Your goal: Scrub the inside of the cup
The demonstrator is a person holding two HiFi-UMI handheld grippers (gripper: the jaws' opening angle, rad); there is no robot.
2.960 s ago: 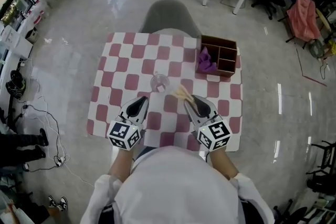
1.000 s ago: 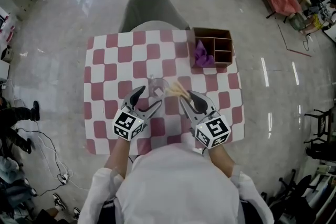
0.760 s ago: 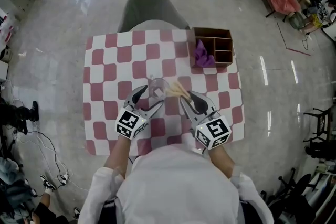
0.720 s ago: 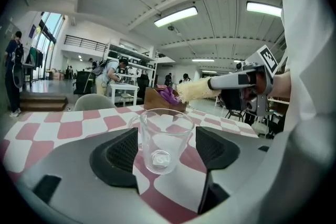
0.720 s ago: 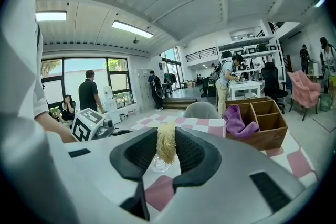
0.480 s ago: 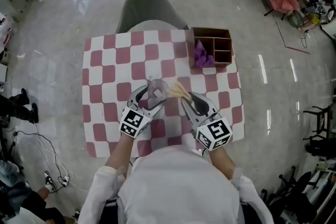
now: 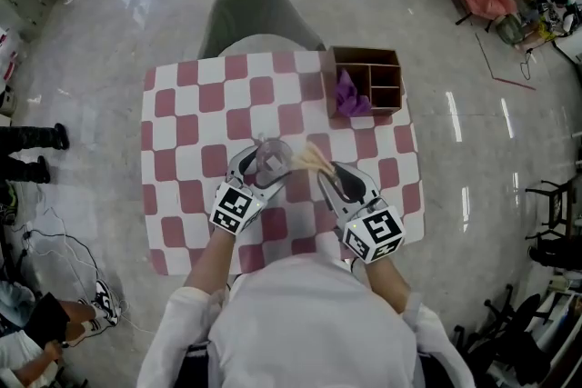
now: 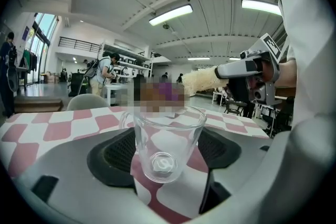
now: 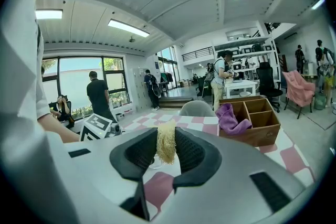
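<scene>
A clear glass cup (image 7: 273,161) stands upright on the pink-and-white checked table (image 7: 182,104). My left gripper (image 7: 266,168) reaches round it. In the left gripper view the cup (image 8: 167,141) stands between the two dark pads with a gap on each side, and the left gripper (image 8: 165,152) is open; its jaws have just been opening wider. My right gripper (image 7: 326,174) is shut on a pale yellow fibrous scrubber (image 7: 312,159), just right of the cup. In the right gripper view the scrubber (image 9: 167,140) is pinched between the pads of the right gripper (image 9: 167,153).
A brown wooden box (image 7: 368,91) with compartments sits at the table's far right corner, a purple cloth (image 7: 350,95) in it. A grey chair (image 7: 259,18) stands behind the table. People, desks and chairs stand farther off on the glossy floor.
My left gripper has moved forward along the table to the cup, so that its jaws now stand on both sides of it. The right gripper with the scrubber has stayed put.
</scene>
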